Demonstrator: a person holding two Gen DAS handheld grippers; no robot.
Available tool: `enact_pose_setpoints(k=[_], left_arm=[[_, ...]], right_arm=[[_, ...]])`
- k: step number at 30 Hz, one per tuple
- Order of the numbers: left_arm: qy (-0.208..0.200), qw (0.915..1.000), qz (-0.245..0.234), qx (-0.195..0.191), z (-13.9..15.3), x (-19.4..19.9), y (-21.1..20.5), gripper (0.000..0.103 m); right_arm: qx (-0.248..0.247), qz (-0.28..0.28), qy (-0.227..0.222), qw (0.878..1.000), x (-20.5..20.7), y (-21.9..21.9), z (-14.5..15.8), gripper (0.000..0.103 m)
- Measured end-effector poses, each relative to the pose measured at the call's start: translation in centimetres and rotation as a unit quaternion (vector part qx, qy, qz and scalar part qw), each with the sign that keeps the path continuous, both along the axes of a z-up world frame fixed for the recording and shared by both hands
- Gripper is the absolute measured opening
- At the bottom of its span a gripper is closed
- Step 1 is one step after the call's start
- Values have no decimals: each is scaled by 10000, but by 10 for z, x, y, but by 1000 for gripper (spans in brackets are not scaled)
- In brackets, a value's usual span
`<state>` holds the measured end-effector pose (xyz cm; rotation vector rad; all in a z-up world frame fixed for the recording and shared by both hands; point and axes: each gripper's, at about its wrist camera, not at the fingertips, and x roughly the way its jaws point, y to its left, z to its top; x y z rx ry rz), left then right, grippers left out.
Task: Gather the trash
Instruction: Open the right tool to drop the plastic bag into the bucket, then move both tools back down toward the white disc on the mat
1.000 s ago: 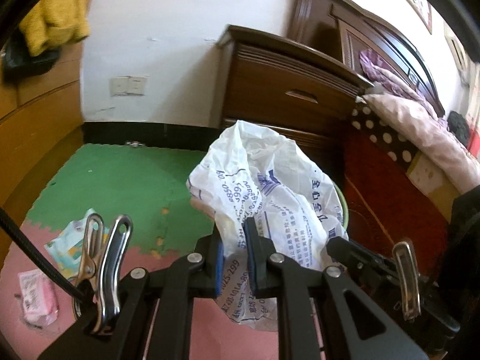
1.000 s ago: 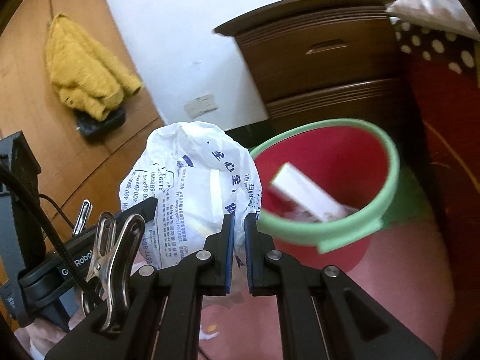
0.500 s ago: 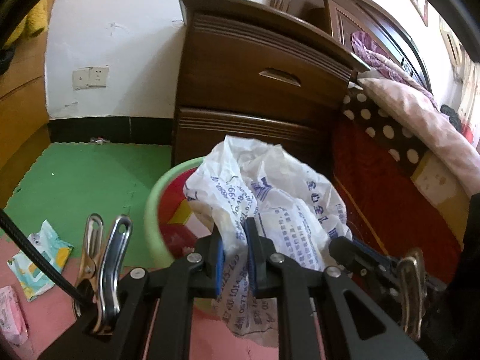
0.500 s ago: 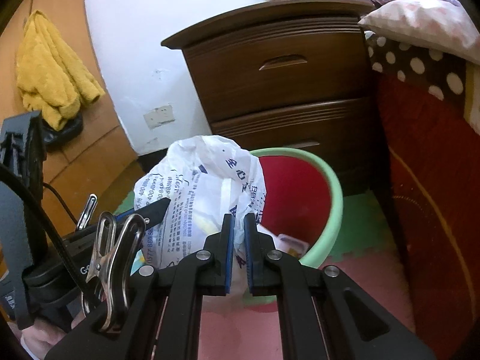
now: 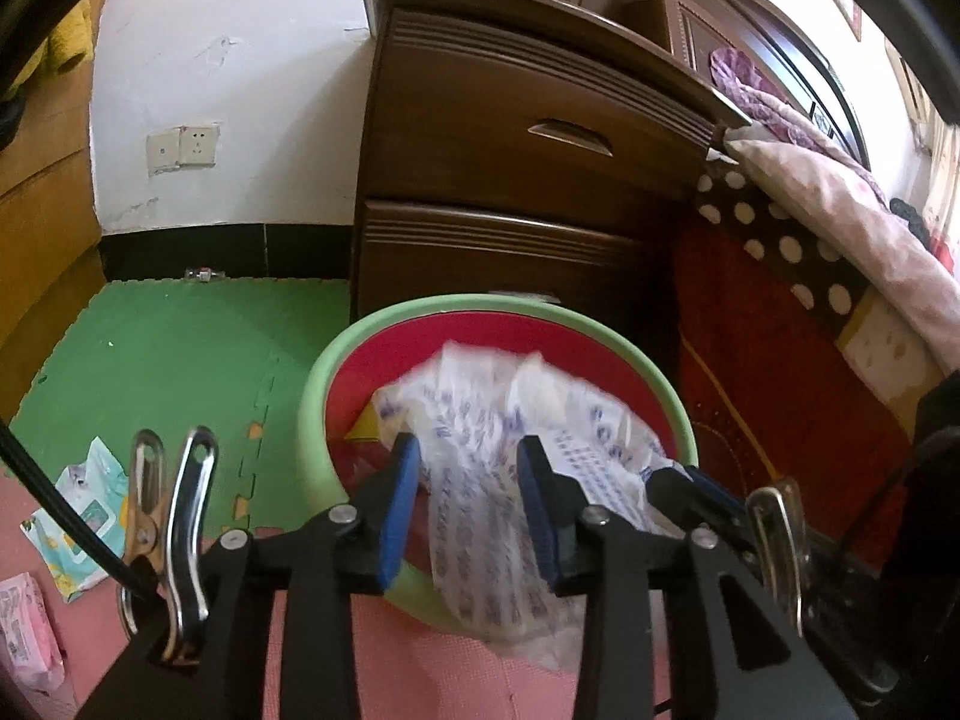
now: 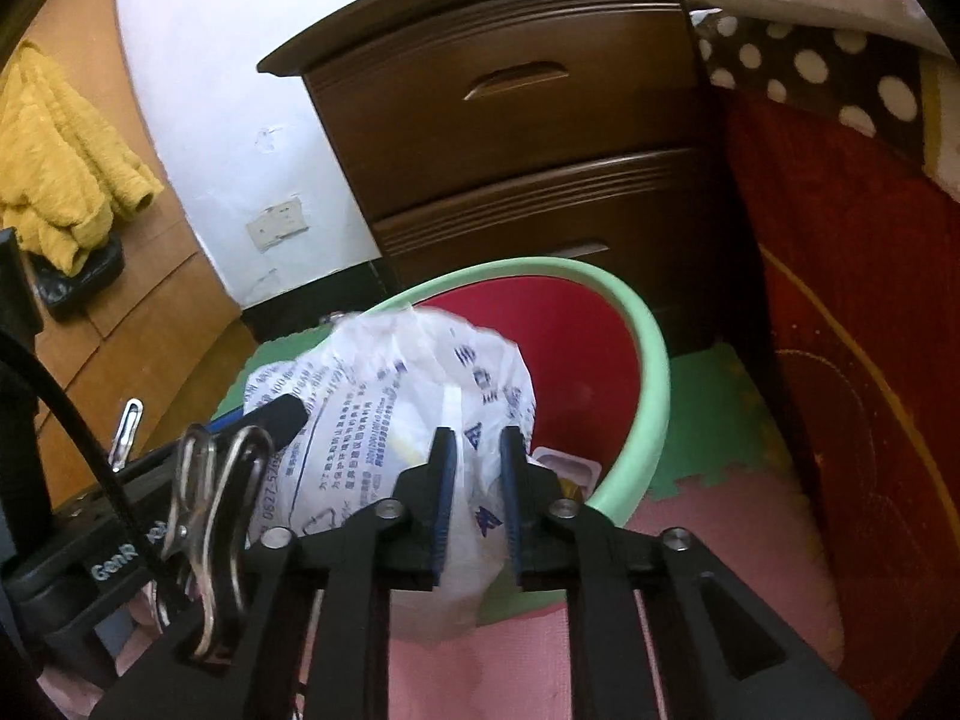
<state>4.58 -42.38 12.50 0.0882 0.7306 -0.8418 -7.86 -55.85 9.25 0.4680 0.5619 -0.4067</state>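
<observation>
**Bag over bin, both sets of fingers letting go**

My left gripper (image 5: 468, 468) is opening. The blue pads stand well apart, and the white plastic bag (image 5: 510, 450) hangs between them without either pad pressing on it. The bag is thin, crumpled and translucent, printed with blue text and blurred in this view. Most of it sits inside the red bin (image 5: 498, 312), against the near wall. A loose tail drapes over the pale green rim at the near edge and reaches down toward the pink floor mat (image 5: 420, 672).

My right gripper (image 6: 474, 480) is opening too, with a narrower gap. The bag (image 6: 390, 396) passes between its pads; from this view I cannot tell whether the film touches them. Here the bag bulges up above the bin's (image 6: 648, 372) near-left rim, puffed and creased, the blue print sharp. A small pale tray (image 6: 570, 471) lies in the bin just beside it.

The bin stands on the mat directly in front of the dark wooden nightstand (image 5: 510, 180). On the mat's left edge lie a green-patterned wipes pack (image 5: 84, 510) and a pink pack (image 5: 27, 630), well apart from the bin.
</observation>
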Motion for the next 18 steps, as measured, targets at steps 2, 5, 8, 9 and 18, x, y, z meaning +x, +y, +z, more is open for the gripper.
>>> enact_pose_setpoints(k=[2, 5, 8, 9, 18], left_arm=[[-37, 10000, 6, 2, 2, -1, 2, 36], [-48, 10000, -28, -9, 6, -5, 7, 36], [-82, 10000, 4, 46, 7, -9, 16, 36], [-83, 9999, 32, 79, 6, -10, 21, 36], [-9, 9978, 601, 293, 1, -11, 81, 36]], right_arm=[[-17, -84, -47, 10000, -3, -1, 2, 19], [72, -116, -145, 9998, -9, -4, 3, 20], [115, -120, -187, 9997, -15, -4, 3, 20], [113, -112, -191, 9997, -16, -3, 4, 20], [159, -57, -354, 9992, -30, 19, 9, 20]])
